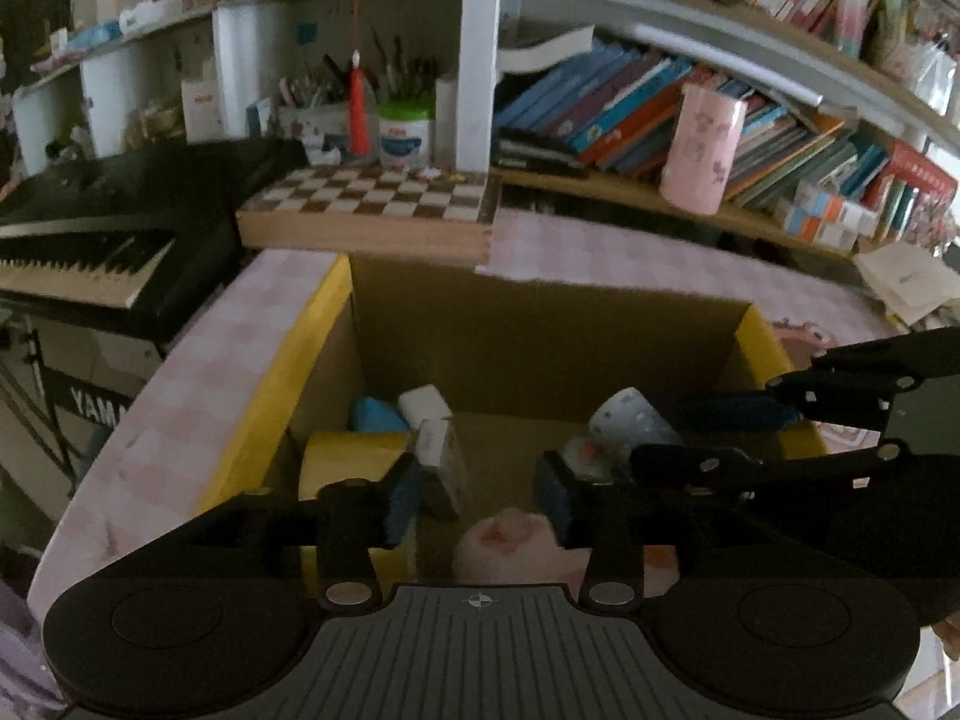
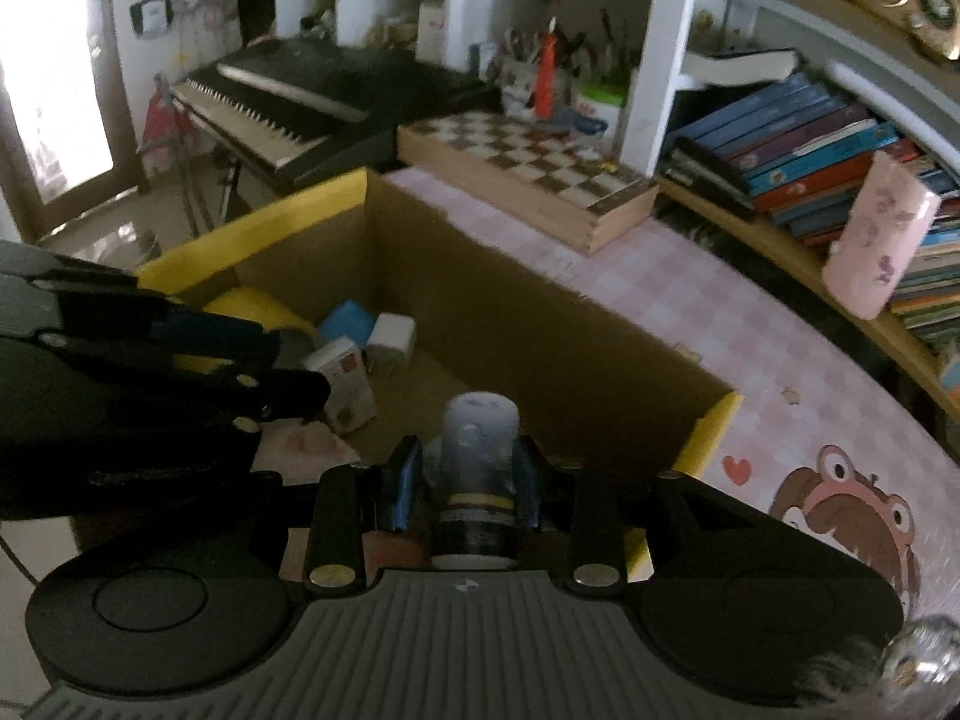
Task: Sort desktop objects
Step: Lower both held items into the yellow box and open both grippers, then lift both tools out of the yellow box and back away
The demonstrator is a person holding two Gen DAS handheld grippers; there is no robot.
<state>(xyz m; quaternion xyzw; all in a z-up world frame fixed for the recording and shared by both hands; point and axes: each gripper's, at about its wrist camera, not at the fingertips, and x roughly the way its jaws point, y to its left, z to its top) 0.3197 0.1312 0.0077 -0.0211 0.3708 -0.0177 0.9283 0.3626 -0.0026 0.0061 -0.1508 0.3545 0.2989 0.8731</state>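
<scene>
The right tool (image 2: pixel 463 483) grips a bottle (image 2: pixel 477 468) above the box (image 2: pixel 540 324); the left tool (image 1: pixel 480 495) gapes empty. Lower it toward 12 o'clock, clear of the carton (image 2: pixel 343 381), before letting go.

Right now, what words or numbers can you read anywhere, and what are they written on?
"YAM": white letters, cut off, on the stand under the keyboard.
White tub label: too blurred.
Pink cup writing: unreadable.
Book spines: too small.
Bottle in the right gripper: label unreadable.

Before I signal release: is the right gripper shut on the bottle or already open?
Shut on it: the right gripper's blue pads press both sides of the bottle, held above the cardboard box.
</scene>
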